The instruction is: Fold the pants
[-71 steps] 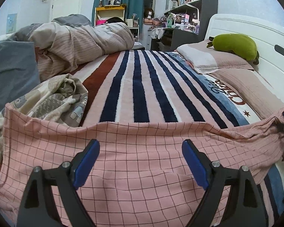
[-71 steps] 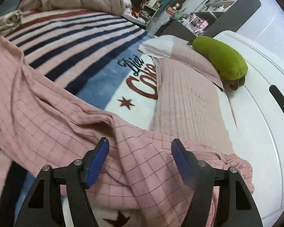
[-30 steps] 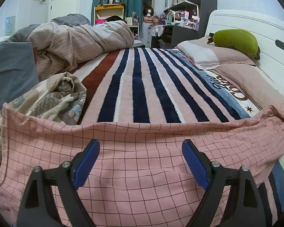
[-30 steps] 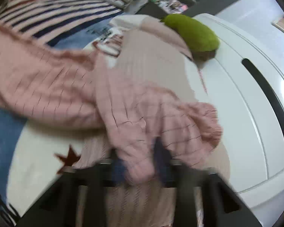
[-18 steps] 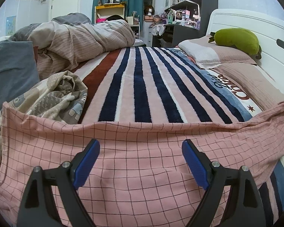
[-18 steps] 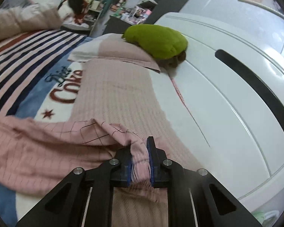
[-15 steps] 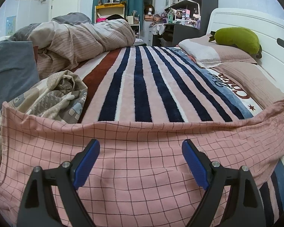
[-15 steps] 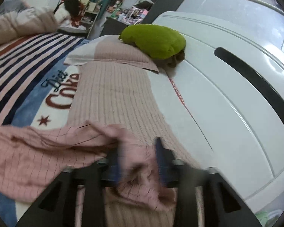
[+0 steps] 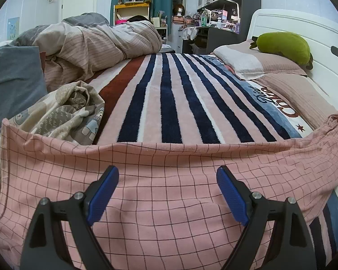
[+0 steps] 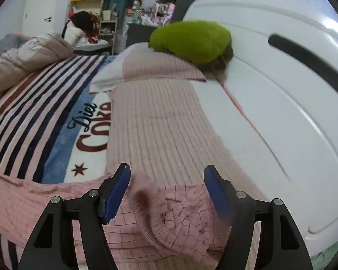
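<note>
Pink checked pants [image 9: 164,168] lie spread across the near side of the striped blanket [image 9: 169,94]. In the left wrist view my left gripper [image 9: 166,191] is open and empty, just above the pant fabric. In the right wrist view the gathered waistband [image 10: 169,211] lies bunched on the ribbed pink pillow [image 10: 160,121]. My right gripper [image 10: 166,191] is open above the waistband, which sits loose between the blue pads [image 10: 116,191].
A green plush toy [image 10: 191,40] rests on a pillow by the white headboard [image 10: 270,103]. A rumpled duvet [image 9: 97,42] and a patterned cloth [image 9: 65,117] lie at the left. Shelves and a desk stand beyond the bed.
My right gripper, shut on the waistband half a second ago, has opened and let it drop onto the pillow. The left gripper has stayed open and still.
</note>
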Demonstrator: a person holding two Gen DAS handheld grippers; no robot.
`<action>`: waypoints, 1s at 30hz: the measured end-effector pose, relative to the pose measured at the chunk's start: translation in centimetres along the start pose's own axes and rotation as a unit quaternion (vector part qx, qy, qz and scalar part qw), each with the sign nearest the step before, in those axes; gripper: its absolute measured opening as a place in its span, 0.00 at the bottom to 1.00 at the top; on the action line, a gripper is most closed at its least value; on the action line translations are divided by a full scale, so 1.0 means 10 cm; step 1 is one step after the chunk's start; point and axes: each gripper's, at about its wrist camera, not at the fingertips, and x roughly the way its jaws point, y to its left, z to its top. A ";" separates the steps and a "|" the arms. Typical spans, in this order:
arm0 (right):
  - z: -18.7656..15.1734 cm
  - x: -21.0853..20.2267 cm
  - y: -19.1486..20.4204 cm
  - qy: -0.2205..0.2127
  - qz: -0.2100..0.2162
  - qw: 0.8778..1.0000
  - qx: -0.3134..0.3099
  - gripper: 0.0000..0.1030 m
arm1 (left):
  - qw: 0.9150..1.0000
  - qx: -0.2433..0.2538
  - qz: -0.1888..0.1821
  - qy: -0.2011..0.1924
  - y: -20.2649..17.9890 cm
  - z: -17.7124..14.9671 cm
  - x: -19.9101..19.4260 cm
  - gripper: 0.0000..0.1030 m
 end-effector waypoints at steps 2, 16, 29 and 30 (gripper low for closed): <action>-0.01 -0.15 0.07 -0.028 0.004 1.000 -0.013 0.62 | 1.000 -0.002 -0.001 0.001 0.01 0.00 0.01 0.84; -0.74 0.04 0.49 0.042 0.036 0.996 -0.074 0.13 | 1.000 -0.001 -0.001 0.001 0.01 -0.01 -0.01 0.84; -0.57 0.43 -0.14 0.000 -0.038 0.999 0.013 0.36 | 0.999 0.000 0.046 -0.015 0.10 0.00 -0.34 0.87; -0.58 0.41 -0.12 -0.004 -0.027 1.000 0.011 0.49 | 0.999 -0.017 0.041 -0.022 0.17 -0.03 -0.45 0.93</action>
